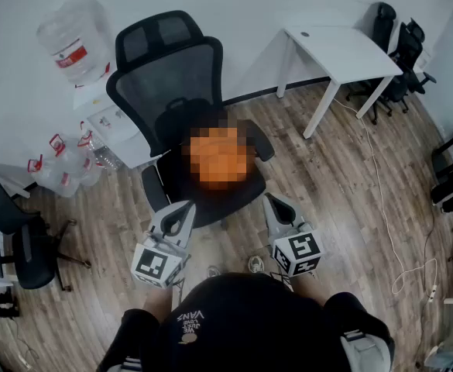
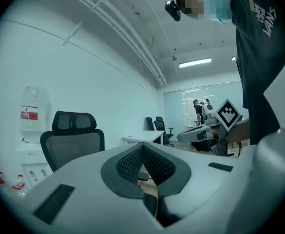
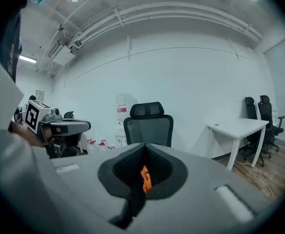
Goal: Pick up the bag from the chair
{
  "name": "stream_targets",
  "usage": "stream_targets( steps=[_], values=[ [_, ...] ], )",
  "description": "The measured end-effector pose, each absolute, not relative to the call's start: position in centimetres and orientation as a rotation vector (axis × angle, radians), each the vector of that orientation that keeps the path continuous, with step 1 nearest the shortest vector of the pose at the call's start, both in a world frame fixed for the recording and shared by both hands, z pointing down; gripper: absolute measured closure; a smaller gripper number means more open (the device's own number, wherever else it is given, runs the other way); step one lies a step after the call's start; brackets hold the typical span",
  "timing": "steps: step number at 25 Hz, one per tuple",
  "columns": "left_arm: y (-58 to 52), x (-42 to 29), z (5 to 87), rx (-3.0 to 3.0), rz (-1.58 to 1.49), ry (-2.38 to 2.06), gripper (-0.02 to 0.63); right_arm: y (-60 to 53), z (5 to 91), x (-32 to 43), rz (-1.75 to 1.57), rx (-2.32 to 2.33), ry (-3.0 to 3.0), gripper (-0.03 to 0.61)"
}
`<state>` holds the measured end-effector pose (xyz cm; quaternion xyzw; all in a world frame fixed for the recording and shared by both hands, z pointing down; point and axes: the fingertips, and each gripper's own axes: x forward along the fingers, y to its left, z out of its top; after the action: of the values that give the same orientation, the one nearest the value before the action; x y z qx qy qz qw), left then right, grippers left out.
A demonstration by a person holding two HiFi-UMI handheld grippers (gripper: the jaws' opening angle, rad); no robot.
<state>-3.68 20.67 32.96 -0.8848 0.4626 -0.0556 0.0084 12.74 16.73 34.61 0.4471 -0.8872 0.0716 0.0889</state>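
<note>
The bag [image 1: 218, 157] is orange and sits in the middle of the seat of the black mesh chair [image 1: 172, 76], against the bottom of the backrest (a blur over it hides its shape). In the right gripper view only a thin orange sliver [image 3: 145, 178] of it shows, seen through the slot behind that tool's pads.

The person stands right in front of the chair with both tools held low, pointing at the seat. The left tool [image 1: 184, 208] has its tip just at the front edge of the seat, to the left of the bag. The right tool [image 1: 272, 201] is near the front right corner. Neither one touches the bag. In each gripper view the jaws are pressed together at the tips, with nothing between them.

Behind the chair, against the wall, a big water bottle [image 1: 71, 41] stands upside down on a white dispenser. A cluster of clear bottles with red handles [image 1: 63, 165] lies on the wood floor [image 1: 327, 184] beside it. A white desk [image 1: 342, 53] stands to the right of the chair, well apart from it, with more black chairs [image 1: 400, 45] behind it. A white cable [image 1: 381, 200] trails across the floor.
</note>
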Motion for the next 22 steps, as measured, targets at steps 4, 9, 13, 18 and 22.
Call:
stream_targets(
  steps=[4, 9, 13, 18, 22],
  values=[
    [21.2, -4.6, 33.0, -2.748, -0.165, 1.446, 0.612, 17.1, 34.3, 11.5, 0.202, 1.338, -2.651, 0.583],
    [21.6, -5.2, 33.1, -2.754, -0.159, 1.461, 0.612, 17.5, 33.6, 10.9, 0.214, 1.364, -2.685, 0.581],
    [21.9, -5.7, 33.1, -2.772, -0.117, 1.42, 0.612, 17.9, 33.5, 10.4, 0.202, 1.406, -2.665, 0.581],
    [22.5, -7.3, 32.9, -2.801, -0.083, 1.383, 0.611, 19.1, 33.9, 9.2, 0.237, 1.483, -2.641, 0.581],
    [22.7, -7.5, 33.3, -2.818, -0.073, 1.356, 0.611, 19.7, 34.3, 9.3, 0.254, 1.533, -2.619, 0.581]
  ],
)
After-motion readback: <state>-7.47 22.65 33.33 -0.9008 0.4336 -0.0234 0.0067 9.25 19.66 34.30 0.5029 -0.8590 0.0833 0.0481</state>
